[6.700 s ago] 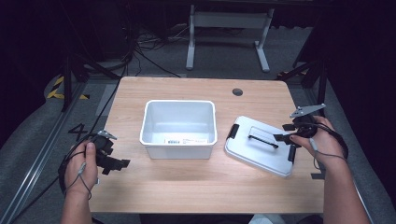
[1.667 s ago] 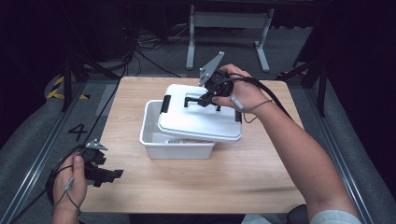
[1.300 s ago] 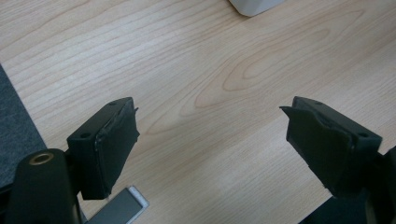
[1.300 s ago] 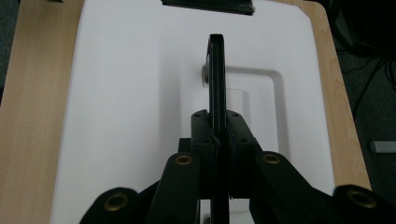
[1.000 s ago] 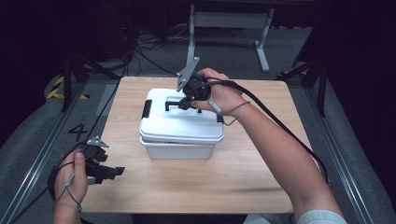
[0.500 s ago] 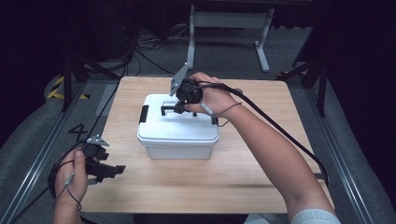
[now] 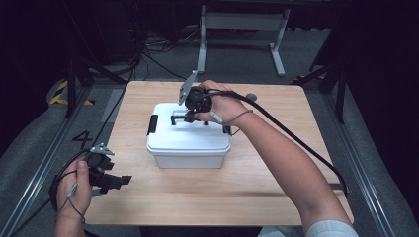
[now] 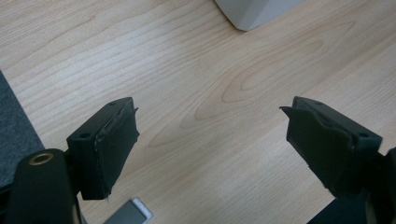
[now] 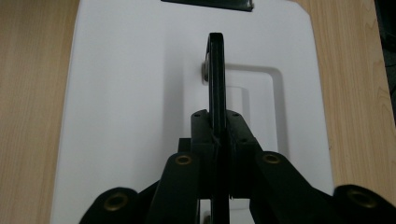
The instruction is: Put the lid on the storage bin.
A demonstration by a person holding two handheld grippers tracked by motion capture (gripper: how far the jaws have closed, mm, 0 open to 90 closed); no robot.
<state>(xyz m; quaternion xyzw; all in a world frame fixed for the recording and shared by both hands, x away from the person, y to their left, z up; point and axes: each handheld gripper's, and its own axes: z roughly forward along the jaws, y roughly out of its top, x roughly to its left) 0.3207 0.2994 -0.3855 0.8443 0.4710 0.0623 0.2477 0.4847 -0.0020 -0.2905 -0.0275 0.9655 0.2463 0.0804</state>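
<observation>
Lid handle (image 9: pixel 215 74) clamped in right gripper (image 9: pixel 217 140).

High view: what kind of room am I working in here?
Probably a lab or recording workspace, not a home. A bare wooden table stands on grey floor in a dark room, with loose cables and a metal stand behind it, and a painted number 4 beside yellow-black hazard tape.

Bright table, dark surroundings, soft focus
</observation>
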